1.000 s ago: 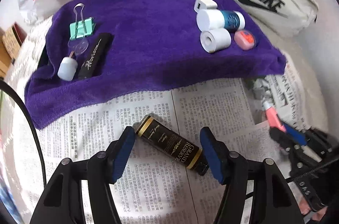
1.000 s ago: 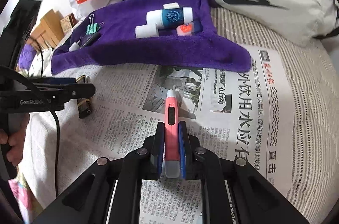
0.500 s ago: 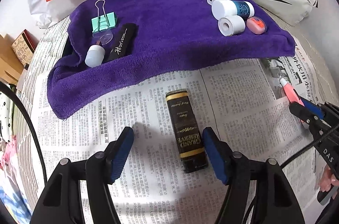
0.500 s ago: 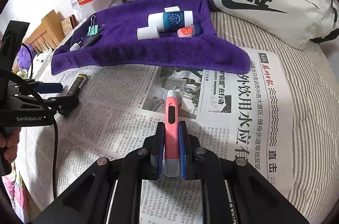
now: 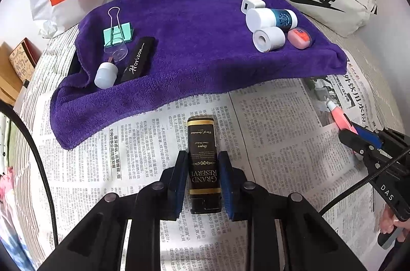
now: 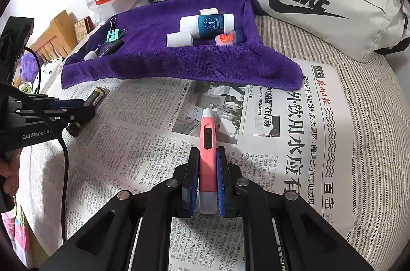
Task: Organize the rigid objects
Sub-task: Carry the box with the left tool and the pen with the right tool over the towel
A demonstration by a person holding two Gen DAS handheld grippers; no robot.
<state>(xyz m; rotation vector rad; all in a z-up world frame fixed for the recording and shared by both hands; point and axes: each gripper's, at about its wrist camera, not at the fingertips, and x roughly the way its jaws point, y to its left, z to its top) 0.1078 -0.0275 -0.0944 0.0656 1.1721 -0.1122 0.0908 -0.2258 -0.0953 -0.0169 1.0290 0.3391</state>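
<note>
Left wrist view: we see bare newspaper point(image 5: 276, 142) in front of the purple towel point(image 5: 194, 45). Our left gripper point(image 5: 202, 178) jaws pinch the black Grand Reserve tube point(image 5: 203, 163) lying there; our right gripper point(image 6: 207, 181) jaws clamp the pink utility knife point(image 6: 207, 153).

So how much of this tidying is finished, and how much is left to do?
Mostly done, it seems: seven small things already sit on the purple towel in two groups, such as the green binder clip and the blue-labelled tube. In hand: the left gripper is closed on the black Grand Reserve box, the right gripper on the pink cutter. Left: both probably still need placing on the towel.
</note>
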